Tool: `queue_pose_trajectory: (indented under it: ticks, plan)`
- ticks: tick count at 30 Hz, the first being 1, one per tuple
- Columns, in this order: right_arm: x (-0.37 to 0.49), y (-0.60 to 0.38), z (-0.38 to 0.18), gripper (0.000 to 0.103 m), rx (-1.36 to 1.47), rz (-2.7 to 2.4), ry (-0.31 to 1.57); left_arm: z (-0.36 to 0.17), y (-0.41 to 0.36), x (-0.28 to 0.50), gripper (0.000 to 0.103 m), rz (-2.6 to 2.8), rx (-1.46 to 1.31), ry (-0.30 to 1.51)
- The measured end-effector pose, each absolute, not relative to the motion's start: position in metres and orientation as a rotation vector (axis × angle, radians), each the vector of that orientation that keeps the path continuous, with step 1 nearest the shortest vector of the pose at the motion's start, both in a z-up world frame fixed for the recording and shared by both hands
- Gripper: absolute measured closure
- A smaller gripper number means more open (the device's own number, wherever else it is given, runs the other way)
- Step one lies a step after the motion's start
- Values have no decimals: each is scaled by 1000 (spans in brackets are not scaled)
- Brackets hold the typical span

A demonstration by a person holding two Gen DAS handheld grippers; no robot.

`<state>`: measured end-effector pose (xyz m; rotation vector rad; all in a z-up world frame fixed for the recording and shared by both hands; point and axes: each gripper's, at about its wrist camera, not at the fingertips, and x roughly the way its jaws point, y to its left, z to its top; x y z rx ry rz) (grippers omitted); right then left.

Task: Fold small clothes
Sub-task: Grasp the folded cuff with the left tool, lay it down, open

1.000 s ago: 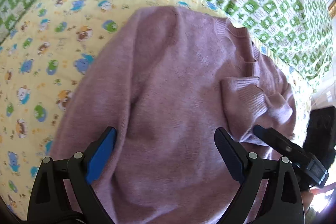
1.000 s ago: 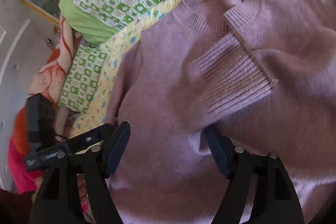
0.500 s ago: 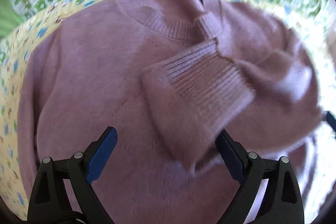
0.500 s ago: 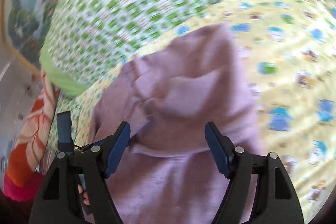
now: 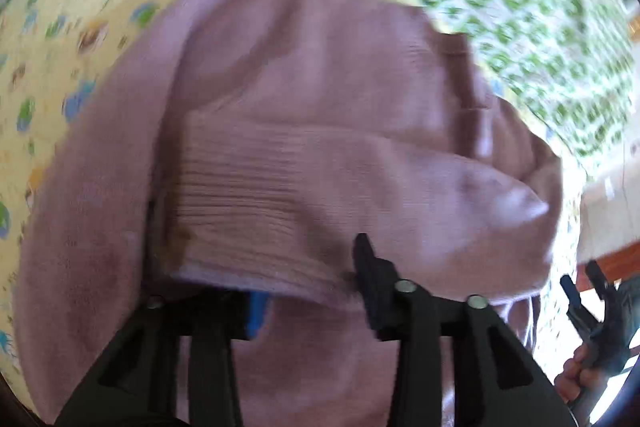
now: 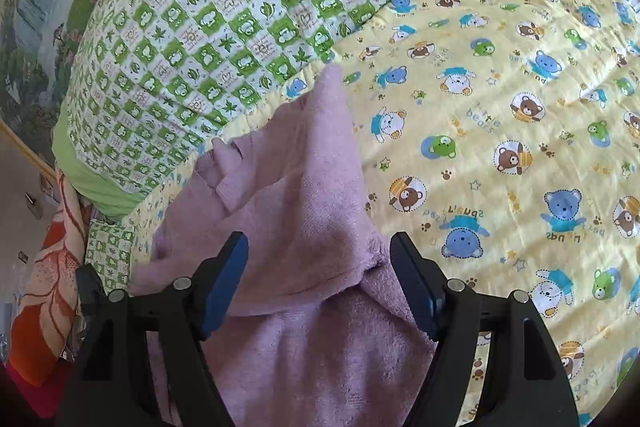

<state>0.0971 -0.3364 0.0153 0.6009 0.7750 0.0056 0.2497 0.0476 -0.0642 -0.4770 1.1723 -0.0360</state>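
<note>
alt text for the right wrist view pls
A mauve knit sweater, partly folded, lies on a yellow blanket printed with cartoon bears, and the open right gripper straddles a raised fold of it. A green-and-white checked quilt lies behind.

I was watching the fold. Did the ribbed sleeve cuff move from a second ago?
Yes. In the left wrist view, the ribbed cuff has come down from near the sweater's collar to the left tongs, draping over one finger.
</note>
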Motion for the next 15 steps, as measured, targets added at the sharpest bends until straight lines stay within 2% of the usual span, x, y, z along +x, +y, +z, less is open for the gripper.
queue_pose_trajectory:
  ticks: [2,3,5,6,7,8,9,13,15]
  plan:
    - [101,-334,14,28,589,9,780,-64,50,252,52,-40,-504,1162]
    - [103,-333,13,28,582,10,783,-65,50,256,42,-38,-507,1162]
    - [107,-332,12,28,564,14,788,-66,43,260,39,-24,-497,1160]
    - [109,-333,11,28,555,9,790,-65,40,264,42,-13,-477,1151]
    - [112,-334,11,28,546,0,790,-60,39,259,59,-9,-455,1132]
    - [115,-336,11,28,540,-8,786,-58,32,261,81,-9,-432,1116]
    - [118,-339,11,28,539,-19,782,-52,30,262,98,-32,-427,1113]
    - [131,-354,18,28,535,-47,758,5,42,247,99,-34,-434,893]
    - [139,-360,22,28,522,-50,749,5,60,241,100,-11,-467,880]
